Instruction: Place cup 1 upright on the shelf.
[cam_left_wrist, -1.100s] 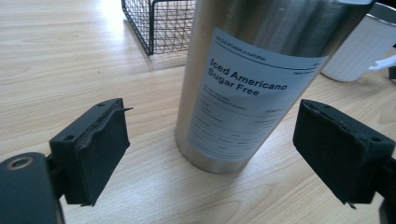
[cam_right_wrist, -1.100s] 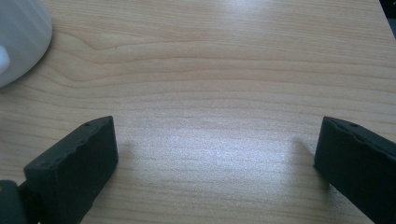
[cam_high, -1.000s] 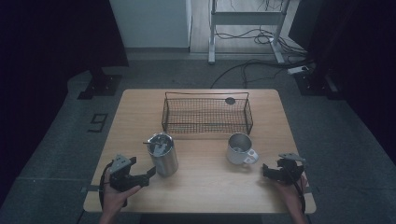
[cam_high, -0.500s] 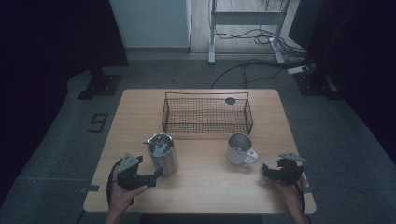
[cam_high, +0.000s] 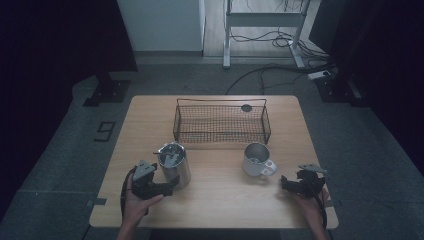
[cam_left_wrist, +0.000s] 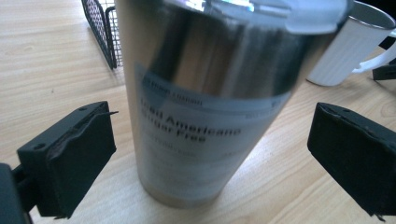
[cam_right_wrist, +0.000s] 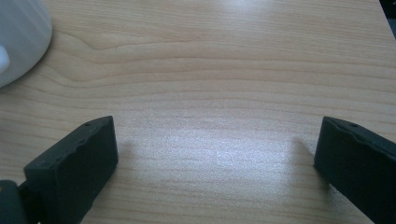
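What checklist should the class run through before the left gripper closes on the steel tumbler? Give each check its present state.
1. Left gripper jaws spread wider than the steel tumbler; they have just been opening: ok.
2. Tumbler between the jaws, pads not pressing on it, gaps on both sides: ok.
3. Tumbler upright on the table: ok.
4. Tumbler's lid seated firmly: cannot tell.
5. White mug apart from the tumbler, out of the way: ok.
6. Right gripper open over bare wood beside the mug, holding nothing: ok.
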